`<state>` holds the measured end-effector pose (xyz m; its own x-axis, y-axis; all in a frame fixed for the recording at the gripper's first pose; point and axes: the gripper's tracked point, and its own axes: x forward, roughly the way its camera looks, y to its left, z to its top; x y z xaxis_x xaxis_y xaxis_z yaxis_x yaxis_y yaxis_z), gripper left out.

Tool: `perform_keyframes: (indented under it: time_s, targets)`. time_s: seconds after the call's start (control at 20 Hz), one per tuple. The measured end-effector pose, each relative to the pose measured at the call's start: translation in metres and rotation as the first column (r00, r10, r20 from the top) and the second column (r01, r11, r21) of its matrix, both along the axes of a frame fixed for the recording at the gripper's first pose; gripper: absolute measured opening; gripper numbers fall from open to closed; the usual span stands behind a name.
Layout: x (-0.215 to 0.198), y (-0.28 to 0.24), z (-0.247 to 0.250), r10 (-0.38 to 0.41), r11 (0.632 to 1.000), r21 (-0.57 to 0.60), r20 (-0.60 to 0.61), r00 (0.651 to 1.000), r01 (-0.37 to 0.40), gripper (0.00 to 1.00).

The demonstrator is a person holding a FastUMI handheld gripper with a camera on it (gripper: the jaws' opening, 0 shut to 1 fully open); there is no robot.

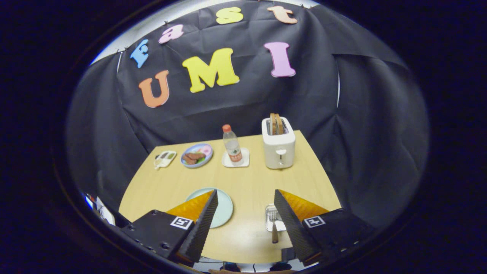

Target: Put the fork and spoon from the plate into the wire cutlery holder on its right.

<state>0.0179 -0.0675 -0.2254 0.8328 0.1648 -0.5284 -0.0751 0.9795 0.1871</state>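
My gripper (245, 192) hangs open above the near part of the wooden table (251, 179), with nothing between its fingers. A pale green plate (225, 207) lies under and just right of the left finger (203, 220), which hides part of it; the part I see is bare. The small wire cutlery holder (271, 210) sits to the plate's right, against the inner side of the right finger (291, 220). A fork (273, 224) rests in the holder, tines inside and handle pointing toward the near table edge.
At the back of the table stand a white toaster (279, 146) with two bread slices, a water bottle (233, 146) on a white coaster (243, 161), a blue plate of food (196, 155) and a small white object (164, 159). Black cloth walls surround the table.
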Motion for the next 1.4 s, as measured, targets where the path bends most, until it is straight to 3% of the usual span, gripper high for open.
perform_keyframes:
  time_s: [0.1,0.2,0.5,0.8,1.05,1.4]
  targets:
    - [0.000,0.002,0.031,-0.025,0.999,-0.023,0.095,0.995,0.027,0.96]
    - [-0.003,0.012,0.064,-0.033,0.997,-0.057,0.193,0.981,0.045,0.96]
    - [-0.025,0.051,0.154,-0.019,0.985,-0.143,0.450,0.893,0.093,0.96]
    - [-0.041,0.072,0.196,-0.039,0.974,-0.167,0.545,0.838,0.155,0.96]
    - [-0.045,0.082,0.207,-0.057,0.985,-0.105,0.541,0.839,0.135,0.95]
    - [-0.052,0.073,0.223,-0.067,0.985,-0.088,0.590,0.805,0.147,0.96]
